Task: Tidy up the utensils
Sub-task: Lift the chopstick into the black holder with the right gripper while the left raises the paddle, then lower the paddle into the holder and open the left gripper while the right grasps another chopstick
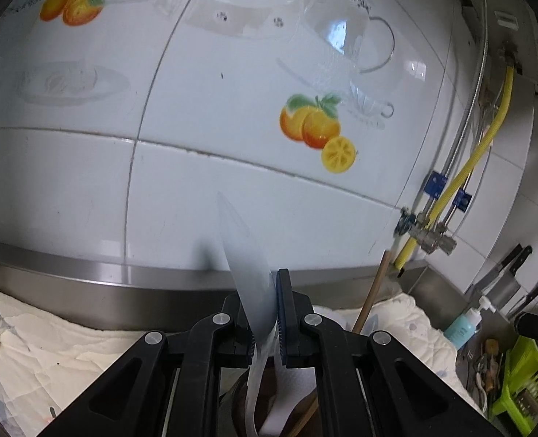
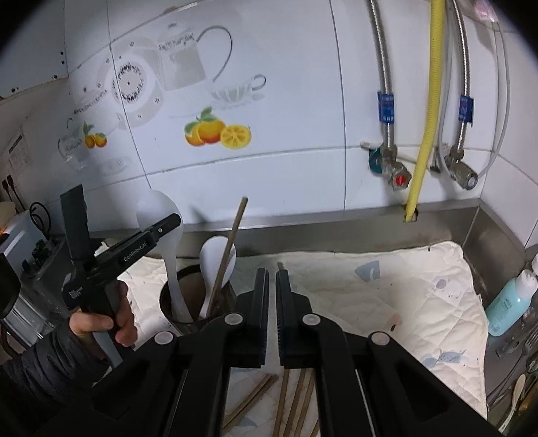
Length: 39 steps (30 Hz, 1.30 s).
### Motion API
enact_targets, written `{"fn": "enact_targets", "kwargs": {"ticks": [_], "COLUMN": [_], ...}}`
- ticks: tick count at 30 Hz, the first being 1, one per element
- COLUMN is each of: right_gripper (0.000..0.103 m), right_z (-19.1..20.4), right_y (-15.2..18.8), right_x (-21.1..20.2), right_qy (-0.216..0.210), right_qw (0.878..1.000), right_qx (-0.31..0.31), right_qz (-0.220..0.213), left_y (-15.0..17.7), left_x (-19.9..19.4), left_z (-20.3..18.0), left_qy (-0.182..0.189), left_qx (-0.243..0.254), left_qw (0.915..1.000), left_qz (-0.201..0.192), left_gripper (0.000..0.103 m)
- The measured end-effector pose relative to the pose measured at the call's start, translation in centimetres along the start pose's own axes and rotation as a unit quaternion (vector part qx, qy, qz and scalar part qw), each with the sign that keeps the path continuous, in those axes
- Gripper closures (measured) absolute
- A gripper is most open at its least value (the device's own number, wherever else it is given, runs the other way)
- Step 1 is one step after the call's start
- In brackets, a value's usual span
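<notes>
My left gripper (image 1: 265, 291) is shut on a white spoon (image 1: 243, 247), bowl up and seen edge-on, with its handle running down between the pads. In the right wrist view the same spoon (image 2: 159, 211) stands with its handle inside a dark cup (image 2: 176, 315), and the left gripper (image 2: 167, 224), held by a hand, pinches it below the bowl. In the cup stand a second white spoon (image 2: 210, 255) and a brown chopstick (image 2: 234, 233). My right gripper (image 2: 272, 280) is shut with nothing in it, just right of the cup. Several chopsticks (image 2: 287, 400) lie on the cloth beneath it.
A white quilted cloth (image 2: 396, 291) covers the steel counter against the tiled wall. A teal pump bottle (image 2: 509, 302) stands at the right beside a sink area with loose cutlery (image 2: 523, 364). A green basket (image 1: 523, 375) and knives (image 1: 505, 276) are far right. Hoses and valves (image 2: 429, 109) hang on the wall.
</notes>
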State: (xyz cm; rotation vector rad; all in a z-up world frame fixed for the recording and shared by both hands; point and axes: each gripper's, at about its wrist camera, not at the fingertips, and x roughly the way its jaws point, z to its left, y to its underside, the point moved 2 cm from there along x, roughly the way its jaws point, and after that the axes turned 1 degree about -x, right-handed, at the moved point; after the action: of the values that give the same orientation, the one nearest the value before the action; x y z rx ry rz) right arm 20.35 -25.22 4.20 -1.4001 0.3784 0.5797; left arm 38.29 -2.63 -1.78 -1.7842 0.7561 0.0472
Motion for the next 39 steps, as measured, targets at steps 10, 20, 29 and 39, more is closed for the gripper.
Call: {"fn": "enact_targets", "kwargs": {"ticks": [10,20,29,39], "right_gripper": [0.097,0.097,0.097,0.094], "right_z": [-0.9,-4.2,-7.1,-8.9], "right_y": [2.2,5.2,9.2,11.6], "right_x": [2.1,4.4,8.0,10.6], "right_qy": [0.015,0.032,0.046,0.051], "right_qw": [0.999,0.994,0.981,0.969], "right_qx": [0.012,0.048,0.092,0.119], "right_qz": [0.035,0.093,0.167,0.211], "left_y": [0.5,0.1,-0.5,-0.8], "left_x": [0.0,-0.3,-0.8,-0.4], "left_z": [-0.2,-0.1,0.0,0.5], "left_qy": [0.002,0.011,0.015,0.014], "left_qx": [0.010,0.002,0.001,-0.013], "left_qw": [0.9998,0.9997,0.9997,0.9989], "left_qz": [0.019,0.021,0.020,0.042], "left_gripper": [0.093,0.094,0.094,0.092]}}
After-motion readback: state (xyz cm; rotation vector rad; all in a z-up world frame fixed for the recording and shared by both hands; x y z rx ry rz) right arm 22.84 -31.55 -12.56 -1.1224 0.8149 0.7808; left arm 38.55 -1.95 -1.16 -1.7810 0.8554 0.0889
